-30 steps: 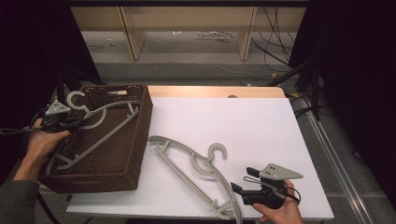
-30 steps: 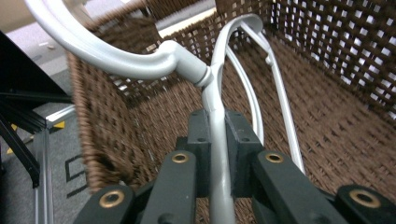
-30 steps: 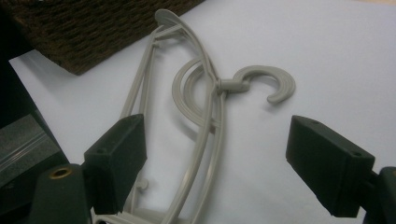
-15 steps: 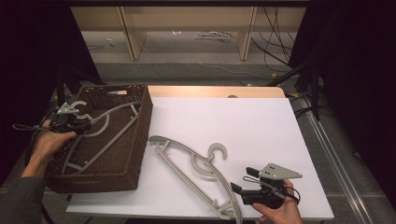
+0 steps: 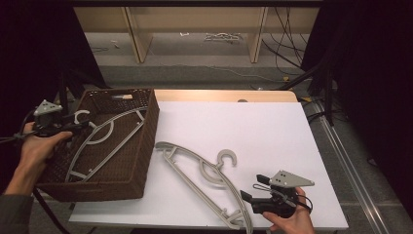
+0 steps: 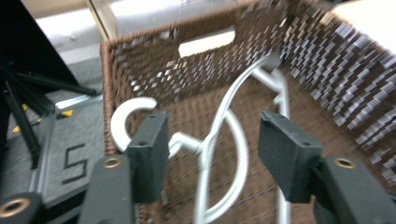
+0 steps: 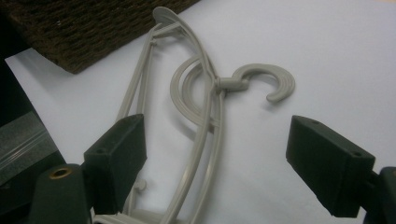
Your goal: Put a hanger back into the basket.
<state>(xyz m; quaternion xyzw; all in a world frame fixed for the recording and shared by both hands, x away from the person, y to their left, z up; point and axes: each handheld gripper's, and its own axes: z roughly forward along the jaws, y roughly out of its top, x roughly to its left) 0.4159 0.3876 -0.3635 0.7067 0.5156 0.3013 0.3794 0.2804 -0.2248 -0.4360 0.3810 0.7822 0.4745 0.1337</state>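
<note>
At table's near edge, right gripper (image 5: pixel 249 187) sits low on the white board (image 5: pixel 253 126), held in a hand (image 5: pixel 292 222), jaws wide apart w/ nothing between the pads. Just ahead of it lies a grey hanger (image 5: pixel 204 183), flat on the board, lower end near the board's front edge, hook (image 5: pixel 228 158) pointing away from the basket. Right gripper view: that hanger (image 7: pixel 205 130) runs up between the two jaws, not touched by either; hook (image 7: pixel 271 79) curls off to one side.

Left side, a bit farther: brown wicker basket (image 5: pixel 146 146) on the board's left end. Inside it a white hanger (image 5: pixel 104 139) lies slanted, one end up toward the far right corner, hook (image 5: pixel 80 117) near the left wall. Left gripper (image 5: pixel 80 126) is at the basket's left rim, held in the other hand (image 5: pixel 36 151); jaws have just been opening and now stand apart, released. Left gripper view: hanger neck (image 6: pixel 187 140) and arc show between the pads, pads not pressing it; frame blurred.

Beyond the table: floor, wooden shelf legs (image 5: pixel 134 34), cables (image 5: pixel 287 29).
</note>
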